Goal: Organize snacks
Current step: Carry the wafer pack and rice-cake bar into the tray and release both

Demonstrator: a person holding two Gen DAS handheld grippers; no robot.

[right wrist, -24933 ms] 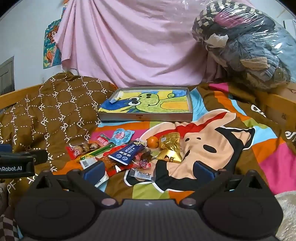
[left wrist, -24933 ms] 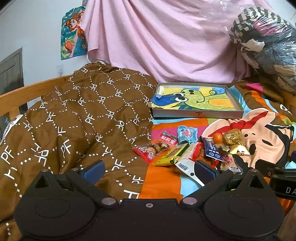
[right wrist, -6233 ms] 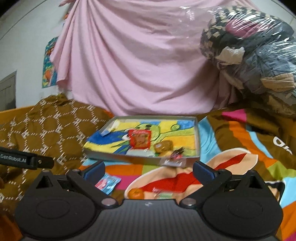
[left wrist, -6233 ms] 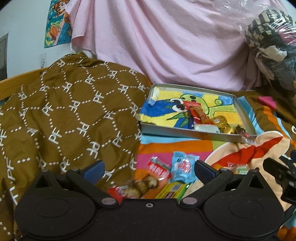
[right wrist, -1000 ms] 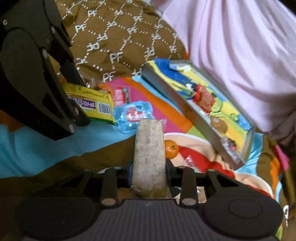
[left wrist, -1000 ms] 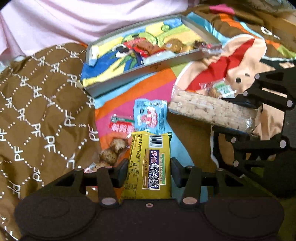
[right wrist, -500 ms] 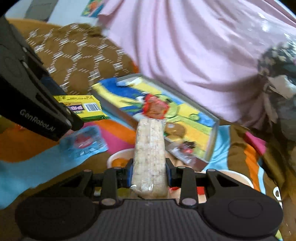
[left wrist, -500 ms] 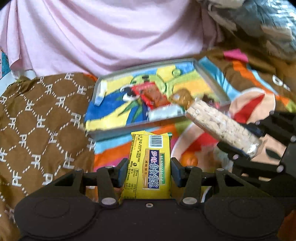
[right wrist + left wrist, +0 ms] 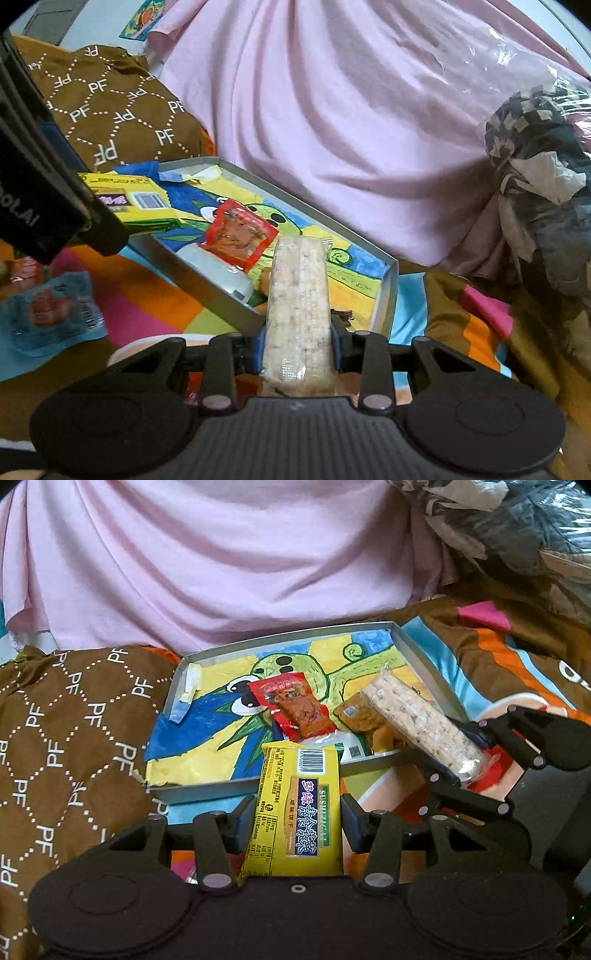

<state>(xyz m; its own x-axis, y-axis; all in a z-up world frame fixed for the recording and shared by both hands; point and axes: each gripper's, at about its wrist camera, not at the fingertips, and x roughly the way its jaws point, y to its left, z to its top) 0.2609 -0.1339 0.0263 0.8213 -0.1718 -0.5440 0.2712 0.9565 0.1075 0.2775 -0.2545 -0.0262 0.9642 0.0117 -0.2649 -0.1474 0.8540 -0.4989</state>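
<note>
A shallow grey tray lined with a cartoon drawing is sitting on a bed's bright cartoon blanket, with its far rim lying close under a hanging pink sheet and its left wall butting against a brown patterned quilt. Most of the tray's left half is lying bare; a red snack packet and a white packet are resting near its front wall. The left gripper is clamping a yellow biscuit packet whose tip is reaching over the tray's front wall. The right gripper is squeezing a puffed rice bar that is pointing over the tray's right end. A blue packet is lying on the blanket in front of the tray.
</note>
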